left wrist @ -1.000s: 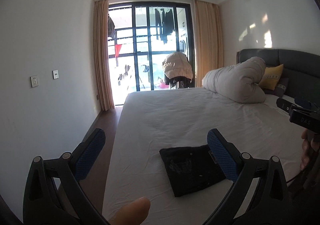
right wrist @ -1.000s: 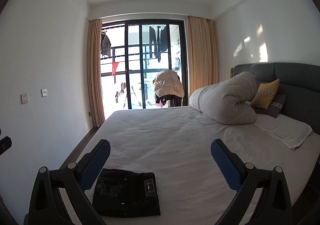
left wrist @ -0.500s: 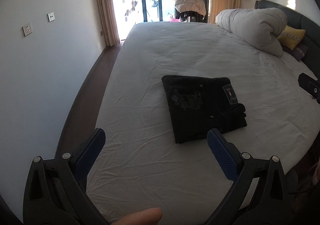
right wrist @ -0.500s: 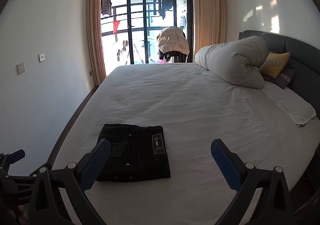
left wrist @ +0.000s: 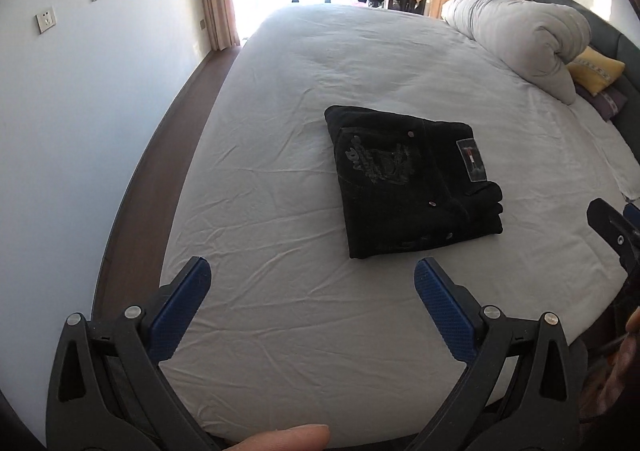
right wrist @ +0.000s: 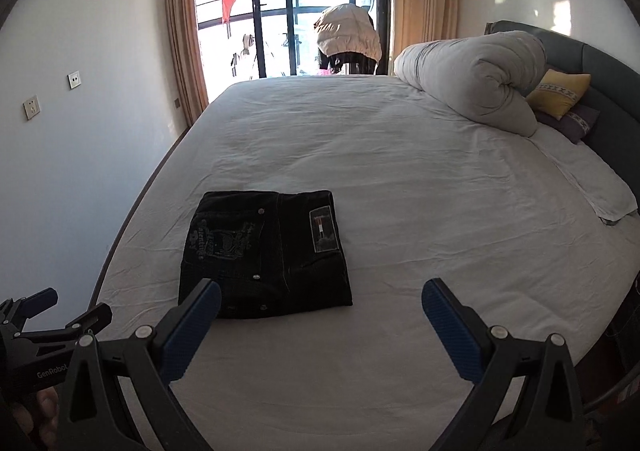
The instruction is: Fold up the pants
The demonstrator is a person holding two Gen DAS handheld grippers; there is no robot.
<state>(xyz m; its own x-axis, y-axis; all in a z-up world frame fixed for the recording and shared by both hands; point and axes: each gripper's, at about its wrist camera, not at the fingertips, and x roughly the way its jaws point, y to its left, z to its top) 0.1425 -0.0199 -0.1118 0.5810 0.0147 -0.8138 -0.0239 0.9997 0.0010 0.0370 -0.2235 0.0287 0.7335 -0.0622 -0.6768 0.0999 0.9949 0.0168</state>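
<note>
Pants [left wrist: 412, 181] lie folded, mid-frame on the bed [left wrist: 304, 63]. Left claw [left wrist: 312, 301] and right claw [right wrist: 320, 315] both spread wide, empty. Fold looks done; any last tidy should press edges lightly.

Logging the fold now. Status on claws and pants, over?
Left claw open, empty. Right claw open, empty. Pants folded into a flat square on the bed, untouched. Nothing in the way.
</note>
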